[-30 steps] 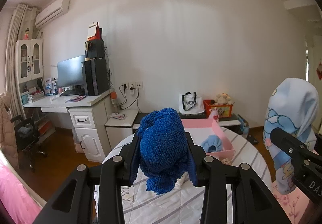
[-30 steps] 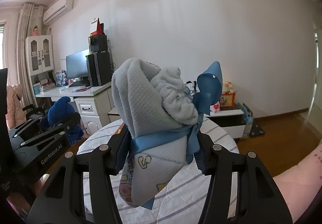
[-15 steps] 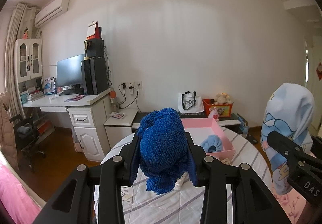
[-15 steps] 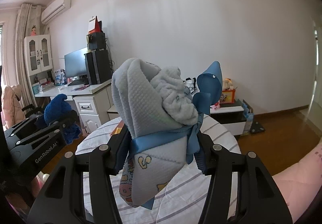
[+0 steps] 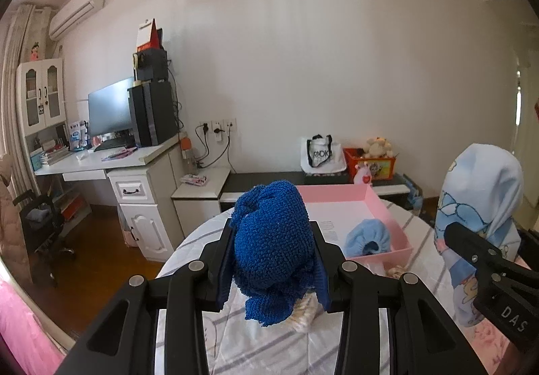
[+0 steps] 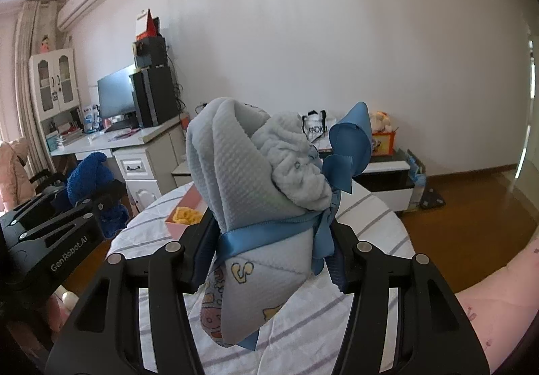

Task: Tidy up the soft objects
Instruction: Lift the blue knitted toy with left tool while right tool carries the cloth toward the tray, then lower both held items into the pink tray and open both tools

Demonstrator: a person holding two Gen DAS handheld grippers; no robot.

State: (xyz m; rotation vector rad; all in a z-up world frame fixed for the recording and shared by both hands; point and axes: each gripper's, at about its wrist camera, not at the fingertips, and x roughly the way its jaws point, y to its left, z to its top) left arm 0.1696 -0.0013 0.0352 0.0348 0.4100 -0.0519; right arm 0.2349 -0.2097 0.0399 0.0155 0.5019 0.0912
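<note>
My left gripper [image 5: 273, 265] is shut on a dark blue knitted piece [image 5: 273, 240], held above the round table [image 5: 269, 348]. My right gripper [image 6: 269, 250] is shut on a light blue rolled towel bundle [image 6: 249, 193] tied with a blue ribbon [image 6: 350, 142]. That bundle also shows at the right of the left wrist view [image 5: 478, 206]. The blue knit and left gripper show at the left of the right wrist view [image 6: 91, 179]. A pink tray [image 5: 374, 203] on the table holds a small light blue soft item [image 5: 367, 240]. A yellow item [image 6: 187, 215] also lies in it.
The table carries a white cloth with grey stripes. Behind it stand a low black-topped cabinet [image 5: 269, 183], a white desk [image 5: 111, 163] with a monitor and computer tower, a white bag [image 5: 320, 154] and an orange toy box [image 5: 370, 166]. An office chair [image 5: 40, 227] stands left.
Both grippers have sunk and tilted down slightly toward the table with their loads. The towel bundle sits lower in the left wrist view. Both grips are unchanged.
</note>
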